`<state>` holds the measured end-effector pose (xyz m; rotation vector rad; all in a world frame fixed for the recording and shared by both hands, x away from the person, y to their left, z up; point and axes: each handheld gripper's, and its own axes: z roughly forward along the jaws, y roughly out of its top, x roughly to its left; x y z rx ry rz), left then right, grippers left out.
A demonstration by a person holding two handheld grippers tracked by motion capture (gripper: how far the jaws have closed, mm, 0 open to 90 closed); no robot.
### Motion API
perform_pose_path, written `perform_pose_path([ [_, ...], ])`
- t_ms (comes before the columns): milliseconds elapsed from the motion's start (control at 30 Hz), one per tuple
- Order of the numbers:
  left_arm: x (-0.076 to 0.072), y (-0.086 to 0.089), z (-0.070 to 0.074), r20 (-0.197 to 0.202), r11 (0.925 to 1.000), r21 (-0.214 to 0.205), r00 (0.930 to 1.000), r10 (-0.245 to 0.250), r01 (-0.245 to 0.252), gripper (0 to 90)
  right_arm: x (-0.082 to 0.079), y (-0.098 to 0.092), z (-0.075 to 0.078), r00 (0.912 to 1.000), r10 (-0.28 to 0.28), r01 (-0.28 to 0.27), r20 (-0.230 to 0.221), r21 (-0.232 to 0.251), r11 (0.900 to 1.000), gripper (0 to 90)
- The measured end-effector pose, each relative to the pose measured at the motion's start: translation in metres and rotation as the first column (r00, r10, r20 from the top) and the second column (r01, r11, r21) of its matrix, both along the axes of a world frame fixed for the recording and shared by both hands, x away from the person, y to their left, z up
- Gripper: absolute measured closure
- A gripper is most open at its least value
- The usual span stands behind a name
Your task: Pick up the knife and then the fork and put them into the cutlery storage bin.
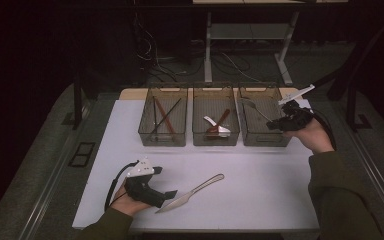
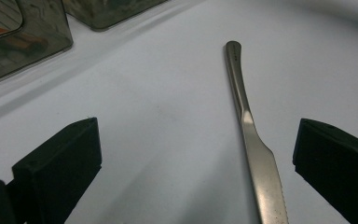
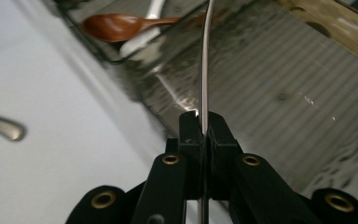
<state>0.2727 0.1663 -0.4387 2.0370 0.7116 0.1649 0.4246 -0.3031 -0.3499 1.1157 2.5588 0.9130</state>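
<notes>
On the left, the left gripper [image 1: 171,194] rests on the table [image 1: 260,200] with jaws wide open; the knife [image 1: 192,191] lies between them, untouched. On the right, the right gripper [image 1: 271,124] pinches a fork [image 1: 254,107] over the rightmost bin [image 1: 265,141].

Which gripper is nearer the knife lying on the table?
Left. The left gripper sits open right at the knife blade; the right gripper is far off over the right-hand bin, gripping a metal utensil.
</notes>
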Motion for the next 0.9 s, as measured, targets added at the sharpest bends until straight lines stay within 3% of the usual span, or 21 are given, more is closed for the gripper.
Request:
perform_pose_path([
  [267,-0.001,-0.002,-0.001,0.006,0.9999,0.013,1.0000,-0.007,0.007,0.2,0.027,-0.009,-0.009,0.9954,-0.085,0.083,-0.043,-0.050,0.9953,86.1],
  [467,-0.001,-0.002,-0.002,-0.001,0.9998,0.013,0.9999,-0.016,0.016,0.2,0.042,-0.013,-0.023,0.9874,-0.139,0.133,-0.076,-0.078,0.9880,86.0],
  [900,-0.002,-0.003,-0.003,-0.013,0.9997,0.009,0.9997,-0.022,0.022,0.1,0.053,-0.009,-0.043,0.9802,-0.149,0.132,-0.131,-0.134,0.9822,85.9],
])
